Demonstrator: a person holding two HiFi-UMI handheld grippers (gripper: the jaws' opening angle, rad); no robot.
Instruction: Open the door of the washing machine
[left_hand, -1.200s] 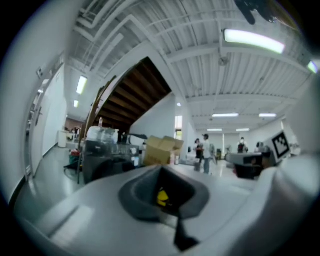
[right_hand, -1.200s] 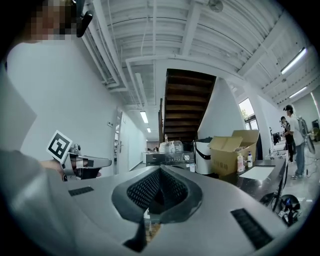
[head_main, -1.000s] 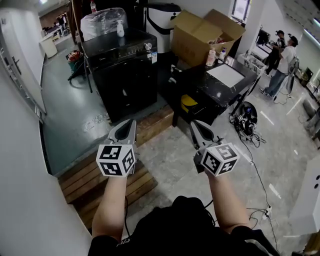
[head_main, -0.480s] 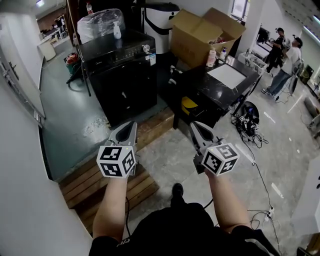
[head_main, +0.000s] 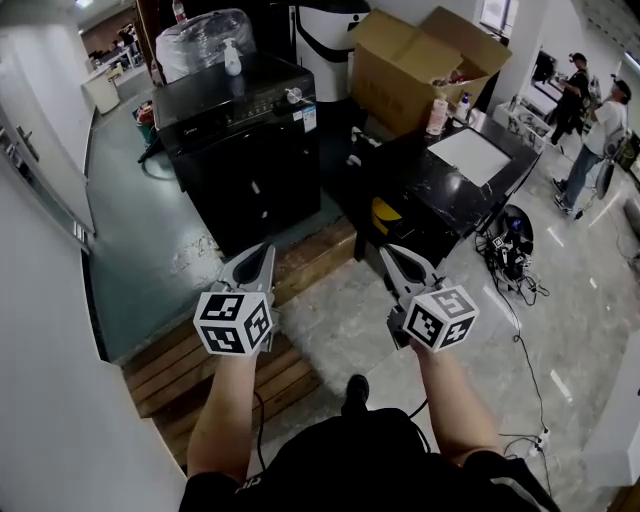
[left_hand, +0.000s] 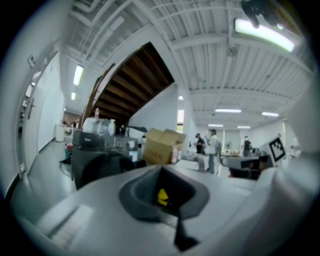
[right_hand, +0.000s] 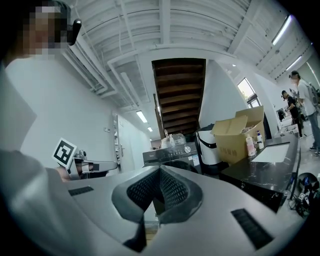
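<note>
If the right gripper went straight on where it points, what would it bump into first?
Probably the black washing machine, straight beyond the right gripper; nothing shows in between, though depth is unclear.

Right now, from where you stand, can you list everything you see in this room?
black front-loading washing machine: one, black, straight ahead, door looks shut
clear plastic-wrapped bundle: one, clear, on top of the machine
white spray bottle: one, white, on top of the machine
open brown cardboard box: one, brown, right of the machine
black stone-look table: one, black, in front of the box
flat white sheet: one, white, on the table
slatted wooden pallet: one, brown, on the floor below the grippers
standing people: two, far right
left gripper: one, grey, jaws shut, empty
right gripper: one, grey, jaws shut, empty
</note>
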